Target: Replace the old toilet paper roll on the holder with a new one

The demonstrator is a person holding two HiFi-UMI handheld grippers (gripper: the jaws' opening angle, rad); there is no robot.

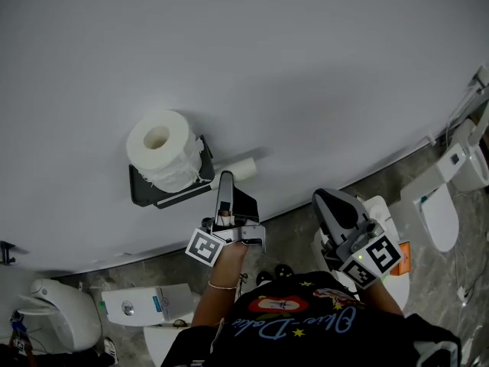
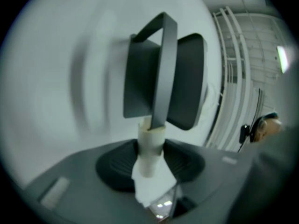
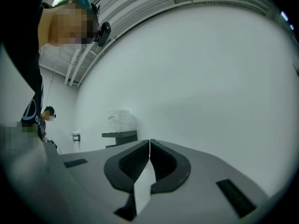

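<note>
The new toilet paper roll [image 1: 160,155], full and white, sits on top of the black wall-mounted holder [image 1: 145,189], with its hollow core facing out from the white wall [image 1: 306,67]. Just to the right of the holder, the bare cardboard tube [image 1: 238,168] of the old roll shows sideways. The left gripper [image 1: 226,180] reaches up to it from below.

In the left gripper view the 2 jaws are clenched on that tube: it stands between the pads. Its far end is right at the holder's thin grey bar [image 2: 163,69], and a scrap of white tissue [image 2: 152,188] hangs from its near end. The picture there is smeared, so I cannot tell whether the tube touches the bar or sits just clear of it.

The right gripper [image 1: 327,199] is off to the right, well apart from the holder, and points toward the wall. In the right gripper view its 2 jaws are pressed together, pad against pad. A thin white sliver [image 3: 144,185] runs down between them, and I cannot tell whether it is paper. The holder and the roll on it show small at the left of that view.

Lower in the head view, 1 white toilet [image 1: 442,216] stands at the right on the grey floor and another [image 1: 53,304] at the lower left.
</note>
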